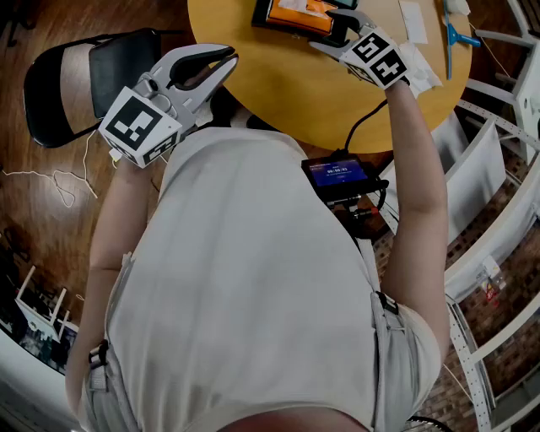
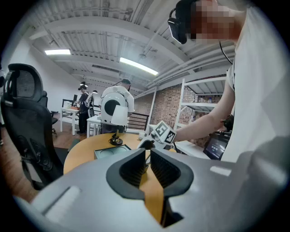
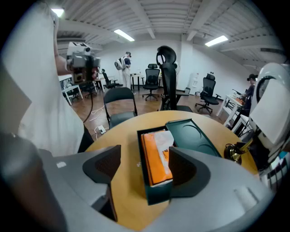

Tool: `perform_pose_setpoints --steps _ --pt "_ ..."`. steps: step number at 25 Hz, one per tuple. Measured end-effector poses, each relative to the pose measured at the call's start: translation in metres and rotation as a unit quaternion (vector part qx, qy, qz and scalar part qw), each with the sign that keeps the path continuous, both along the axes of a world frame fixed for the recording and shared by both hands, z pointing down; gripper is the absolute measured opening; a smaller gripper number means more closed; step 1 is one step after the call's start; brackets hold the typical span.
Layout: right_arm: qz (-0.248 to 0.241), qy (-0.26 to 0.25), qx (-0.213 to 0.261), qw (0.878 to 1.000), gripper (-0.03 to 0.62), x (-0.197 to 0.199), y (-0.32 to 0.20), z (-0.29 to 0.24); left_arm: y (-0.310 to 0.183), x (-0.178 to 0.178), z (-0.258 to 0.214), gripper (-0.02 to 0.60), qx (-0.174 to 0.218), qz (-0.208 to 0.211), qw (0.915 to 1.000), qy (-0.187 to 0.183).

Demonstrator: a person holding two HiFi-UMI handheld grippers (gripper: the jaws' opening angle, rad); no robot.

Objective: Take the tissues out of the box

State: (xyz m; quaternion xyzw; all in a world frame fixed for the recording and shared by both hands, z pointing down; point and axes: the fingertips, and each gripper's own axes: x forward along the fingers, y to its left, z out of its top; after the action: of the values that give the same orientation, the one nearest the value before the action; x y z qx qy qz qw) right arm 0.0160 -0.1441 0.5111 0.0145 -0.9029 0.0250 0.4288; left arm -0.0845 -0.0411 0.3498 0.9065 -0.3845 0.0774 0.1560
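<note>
A dark green box [image 3: 154, 181] stands open on the round wooden table [image 3: 122, 181], with an orange tissue pack [image 3: 156, 158] inside. A white tissue [image 3: 164, 139] sticks up from the pack's far end. My right gripper [image 3: 144, 158] hovers just above the near end of the box, open, with nothing between its pads. In the head view the right gripper [image 1: 342, 29] reaches over the box [image 1: 291, 15] at the table's far side. My left gripper [image 1: 215, 72] is raised off the near left edge of the table. It is shut and empty, as the left gripper view [image 2: 147, 165] also shows.
The box's green lid [image 3: 192, 136] lies upturned beside the box. A brass lamp base [image 3: 235, 152] stands to the right. White paper [image 1: 413, 21] and a blue tool [image 1: 460, 35] lie on the table's right side. A black chair [image 1: 93, 80] stands at left, white rails [image 1: 498, 211] at right.
</note>
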Motion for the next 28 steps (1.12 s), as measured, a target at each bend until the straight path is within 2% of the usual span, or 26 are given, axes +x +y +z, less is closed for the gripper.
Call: perform_pose_setpoints --steps 2,5,10,16,20,22,25,28 --pt "-0.006 0.037 0.017 0.999 0.341 -0.002 -0.015 0.016 0.008 -0.002 -0.005 0.041 -0.004 -0.004 1.0000 -0.003" --pt "-0.017 0.093 0.019 0.995 0.353 0.002 -0.018 0.047 0.024 -0.009 -0.002 0.041 -0.019 -0.011 0.9998 0.001" --pt "-0.043 0.167 -0.029 0.985 0.411 -0.008 -0.033 0.088 0.029 -0.045 0.007 0.041 -0.020 -0.044 0.9988 0.012" --pt "-0.080 0.230 -0.044 0.969 0.414 -0.004 -0.031 0.119 0.047 -0.058 0.017 0.041 -0.028 -0.081 0.9962 0.016" --pt "-0.092 0.254 -0.041 0.962 0.408 -0.007 -0.026 0.120 0.057 -0.069 0.012 0.041 -0.019 -0.097 0.9950 0.014" --pt "-0.092 0.258 -0.039 0.961 0.376 -0.009 -0.024 0.119 0.060 -0.075 0.010 0.041 -0.017 -0.100 0.9948 0.014" --pt "-0.103 0.256 -0.029 0.961 0.336 -0.015 -0.019 0.114 0.063 -0.080 0.010 0.041 -0.018 -0.094 0.9953 0.017" --pt "-0.099 0.238 -0.015 0.966 0.331 -0.022 -0.017 0.097 0.059 -0.080 0.010 0.041 -0.016 -0.079 0.9964 0.024"
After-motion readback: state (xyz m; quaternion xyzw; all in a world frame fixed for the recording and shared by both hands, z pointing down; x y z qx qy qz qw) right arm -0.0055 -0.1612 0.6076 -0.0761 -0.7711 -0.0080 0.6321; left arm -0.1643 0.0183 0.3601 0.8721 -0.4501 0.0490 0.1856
